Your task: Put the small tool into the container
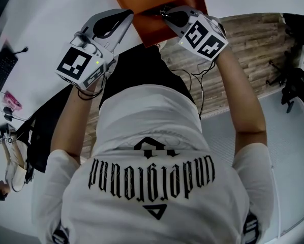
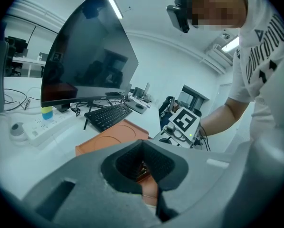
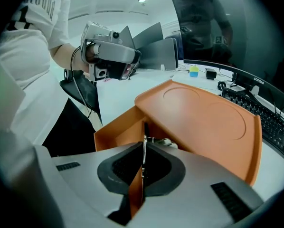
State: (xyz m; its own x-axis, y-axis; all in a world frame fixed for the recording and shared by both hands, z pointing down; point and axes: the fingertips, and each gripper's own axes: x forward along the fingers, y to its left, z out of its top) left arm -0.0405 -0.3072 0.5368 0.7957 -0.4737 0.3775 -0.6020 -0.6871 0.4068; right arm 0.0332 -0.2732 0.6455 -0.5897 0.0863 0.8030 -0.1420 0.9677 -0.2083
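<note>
Right hand-held gripper (image 3: 144,146): closed on container (image 3: 116,133) wall | left hand-held gripper (image 2: 142,145): apparently closed on its opposite edge | tool (image 3: 165,141): silvery, inside container, just ahead of right jaws, long axis unclear.

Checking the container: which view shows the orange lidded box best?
The right gripper view: the orange lidded box sits large, lid raised, opening visible. The head view crops it at the frame's top; the left gripper view shows mostly its lid.
</note>
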